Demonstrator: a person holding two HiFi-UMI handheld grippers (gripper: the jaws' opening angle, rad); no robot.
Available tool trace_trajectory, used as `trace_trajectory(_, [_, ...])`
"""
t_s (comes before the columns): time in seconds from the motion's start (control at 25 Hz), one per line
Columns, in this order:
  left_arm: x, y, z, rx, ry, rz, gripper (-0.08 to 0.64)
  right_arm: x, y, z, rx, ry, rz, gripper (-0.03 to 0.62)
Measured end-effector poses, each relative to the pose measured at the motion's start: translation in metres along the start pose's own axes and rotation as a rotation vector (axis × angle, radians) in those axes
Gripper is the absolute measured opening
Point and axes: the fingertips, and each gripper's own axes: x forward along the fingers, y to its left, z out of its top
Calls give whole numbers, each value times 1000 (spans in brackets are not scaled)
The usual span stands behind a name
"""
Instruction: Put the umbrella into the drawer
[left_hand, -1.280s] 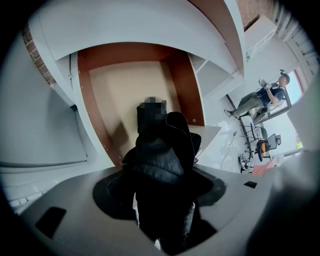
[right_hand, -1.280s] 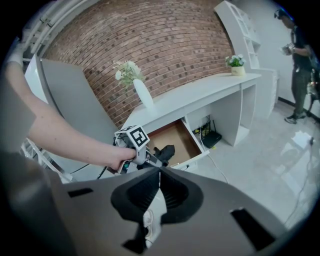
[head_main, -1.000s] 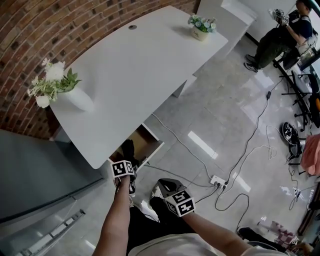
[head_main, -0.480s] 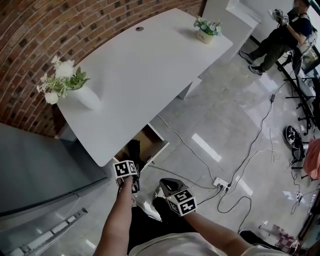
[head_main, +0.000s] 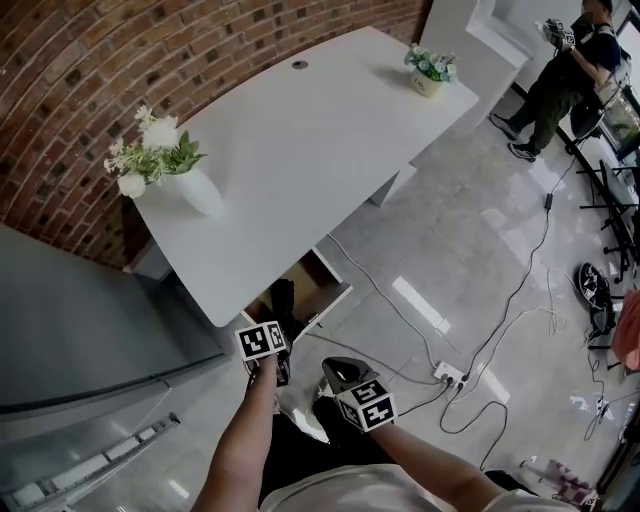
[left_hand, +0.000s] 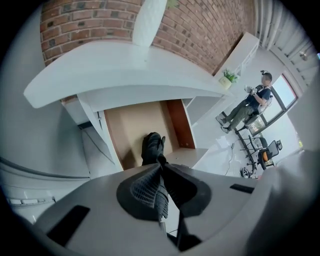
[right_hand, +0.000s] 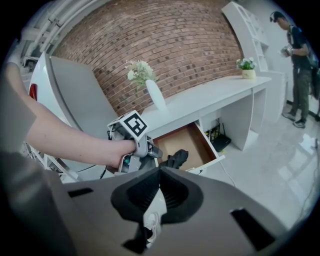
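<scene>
The black folded umbrella (left_hand: 151, 147) lies in the open wooden drawer (left_hand: 132, 130) under the white desk (head_main: 300, 150). In the head view the umbrella (head_main: 283, 300) shows as a dark shape inside the drawer (head_main: 335, 300). My left gripper (left_hand: 161, 167) hovers just above and in front of it; its jaws have just been closing and now stand shut with nothing between them. The right gripper view shows the left gripper (right_hand: 136, 150) beside the umbrella (right_hand: 176, 159). My right gripper (right_hand: 160, 170) is shut and empty, held back from the drawer (right_hand: 185, 139).
A white vase of flowers (head_main: 190, 185) and a small potted plant (head_main: 428, 72) stand on the desk. A grey cabinet (head_main: 80, 320) is at the left. Cables and a power strip (head_main: 447, 375) lie on the floor at the right. A person (head_main: 560, 60) stands far off.
The left gripper has drawn up and back a little from the drawer. The umbrella stays lying in the drawer. The right gripper has shifted only slightly.
</scene>
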Motion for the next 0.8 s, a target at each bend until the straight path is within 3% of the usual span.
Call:
trace_trajectory(0.32, [-33, -10, 5, 36, -77, -60, 8, -3, 21, -2, -15, -10, 0, 17])
trace_trajectory(0.8, [-97, -22, -11, -5, -70, -240, 6, -3, 68, -4, -30, -33, -1, 17])
